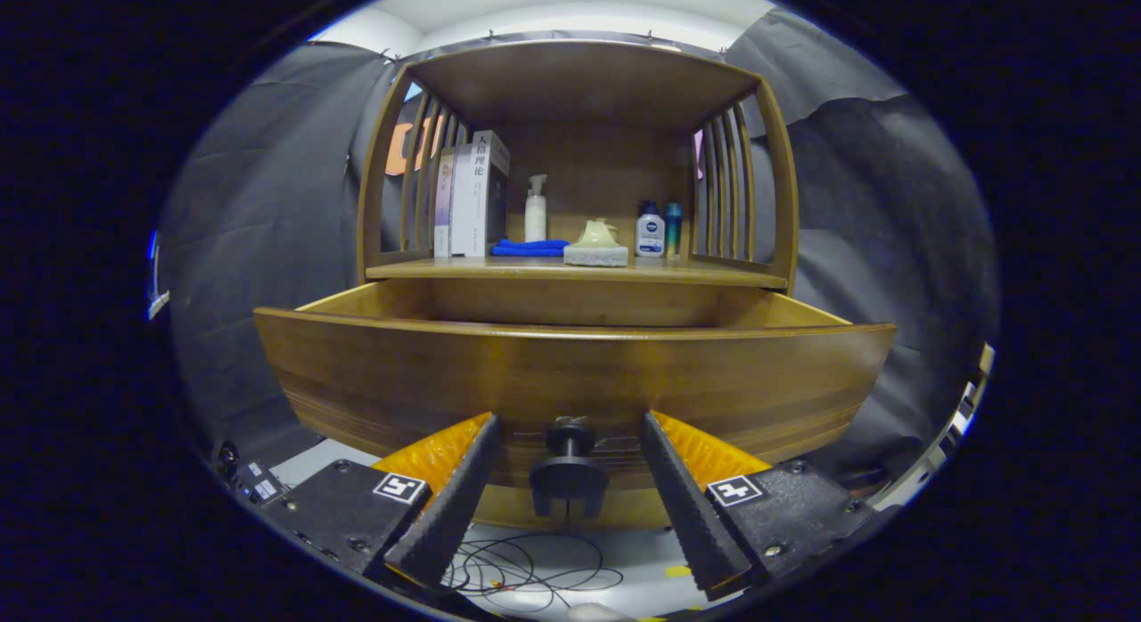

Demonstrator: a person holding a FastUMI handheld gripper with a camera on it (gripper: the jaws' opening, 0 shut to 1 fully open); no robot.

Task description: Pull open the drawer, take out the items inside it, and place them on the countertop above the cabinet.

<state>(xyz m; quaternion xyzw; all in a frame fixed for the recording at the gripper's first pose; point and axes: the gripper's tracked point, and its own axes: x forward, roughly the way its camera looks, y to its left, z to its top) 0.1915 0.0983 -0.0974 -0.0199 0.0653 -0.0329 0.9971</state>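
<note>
A wooden cabinet stands ahead with its drawer (570,372) pulled out toward me. The drawer's dark round knob (569,469) sits between my fingers, which stand apart on either side of it without touching. My gripper (569,462) is open. The drawer's inside is hidden behind its front panel. On the countertop (428,269) above the drawer lie a folded blue cloth (529,247) and a pale sponge with a yellowish piece on it (596,245).
Books (472,199) stand at the countertop's left, a white pump bottle (535,210) behind the cloth, two small bottles (658,230) at the right. Slatted side walls and a top shelf enclose the countertop. Cables (526,568) lie on the floor below.
</note>
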